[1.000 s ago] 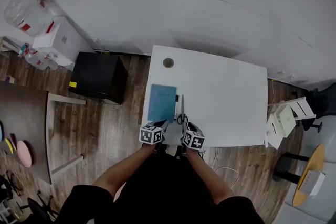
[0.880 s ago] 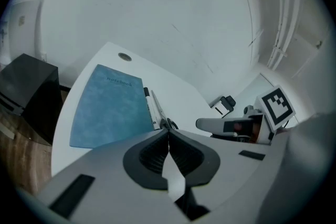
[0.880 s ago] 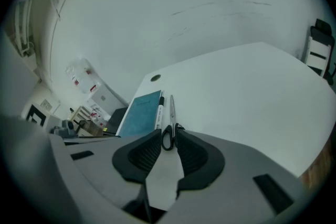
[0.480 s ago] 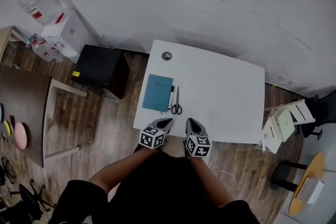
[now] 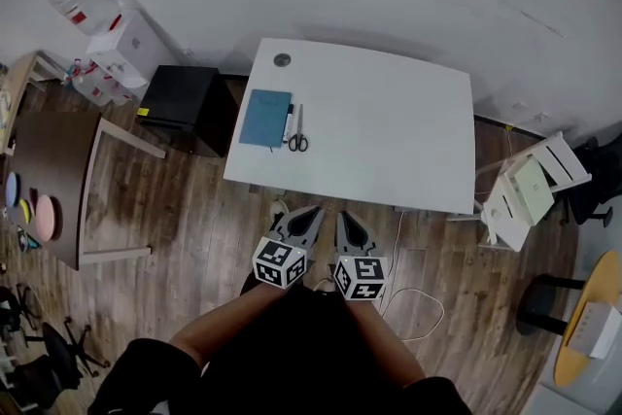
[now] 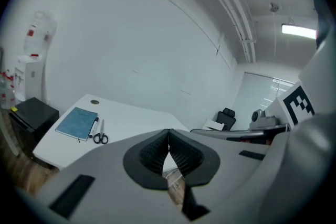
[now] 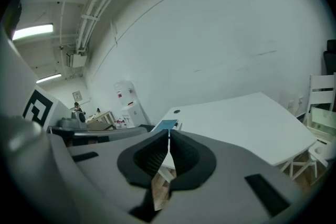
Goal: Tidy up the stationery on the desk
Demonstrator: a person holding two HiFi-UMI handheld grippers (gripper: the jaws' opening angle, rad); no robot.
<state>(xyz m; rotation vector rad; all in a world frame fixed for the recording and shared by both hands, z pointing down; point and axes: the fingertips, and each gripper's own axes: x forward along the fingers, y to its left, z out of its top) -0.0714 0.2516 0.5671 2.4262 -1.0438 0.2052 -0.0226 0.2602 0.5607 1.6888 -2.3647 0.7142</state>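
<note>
- Three items, the notebook (image 5: 265,104), pen (image 5: 289,116) and scissors (image 5: 298,138), lie lined up at the desk's (image 5: 389,131) left end, upper left of the frame.
- I judge the tidying done.
- Left gripper (image 5: 310,214) and right gripper (image 5: 342,219) are closed and empty at lower centre, well clear of the desk.

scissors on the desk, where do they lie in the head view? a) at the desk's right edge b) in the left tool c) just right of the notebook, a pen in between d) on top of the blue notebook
c: the scissors lie flat on the white desk, just right of the blue notebook, with the pen between the two.
</note>
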